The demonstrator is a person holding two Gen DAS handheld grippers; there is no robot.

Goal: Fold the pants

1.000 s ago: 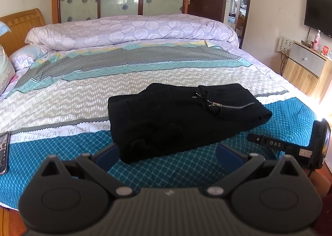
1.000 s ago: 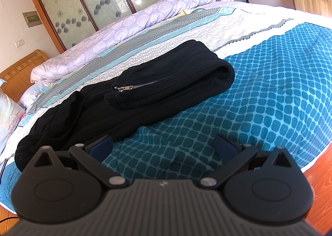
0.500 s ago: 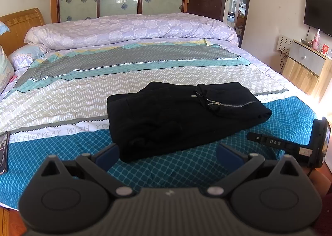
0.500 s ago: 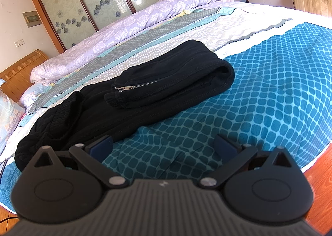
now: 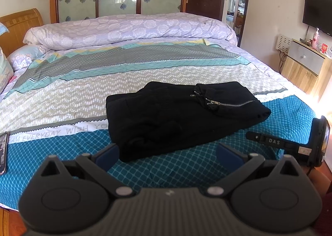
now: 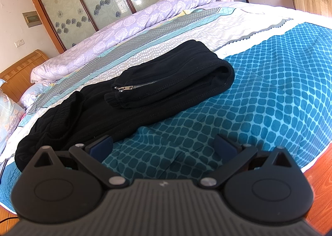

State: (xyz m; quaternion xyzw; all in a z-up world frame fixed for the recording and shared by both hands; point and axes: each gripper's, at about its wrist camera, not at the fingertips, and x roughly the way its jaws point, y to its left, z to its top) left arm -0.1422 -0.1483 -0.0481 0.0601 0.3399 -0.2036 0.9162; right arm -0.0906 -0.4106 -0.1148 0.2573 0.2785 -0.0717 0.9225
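Observation:
Black pants (image 5: 178,115) lie folded on the bed, with a zipped cuff on top at the right. They also show in the right wrist view (image 6: 145,90). My left gripper (image 5: 168,154) is open and empty, just short of the pants' near edge. My right gripper (image 6: 164,144) is open and empty, its left finger close to the pants' near edge. Part of the right gripper's body (image 5: 290,142) shows at the right of the left wrist view.
The bed (image 5: 62,153) has a blue patterned cover, with a rolled lilac quilt (image 5: 124,28) at the back. A phone (image 5: 3,153) lies at the bed's left edge. A wooden cabinet (image 5: 307,70) stands at the right. Wooden floor (image 6: 311,173) borders the bed.
The left gripper has drawn back and up slightly, so the pants sit a little farther away. The right gripper has not moved.

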